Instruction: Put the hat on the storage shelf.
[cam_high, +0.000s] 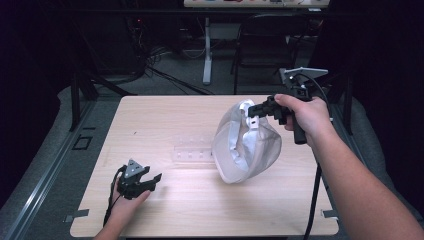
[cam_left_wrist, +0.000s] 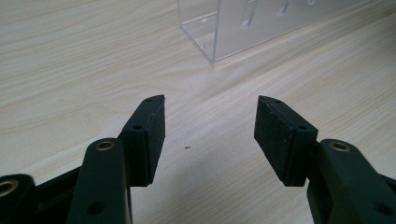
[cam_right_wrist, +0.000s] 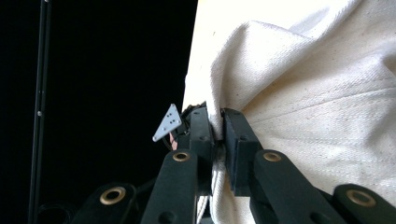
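Item: cream cloth (cam_right_wrist: 299, 93), fold pinched between my closed jaws; grey three-cornered plate (cam_right_wrist: 168, 122) just left of them.

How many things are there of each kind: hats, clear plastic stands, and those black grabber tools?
White hat: 1
Clear plastic stand: 1
Hand-held grippers: 2, the left hand-held gripper resting open on the table, and the right hand-held gripper holding the hat up
Total: 4

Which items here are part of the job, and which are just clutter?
In play:
- white cap, pinched at its edge, hanging above the table
- right gripper, shut on it
- left gripper, open, low over the table

Lying about:
- clear plastic rack on the table
- chair behind the table
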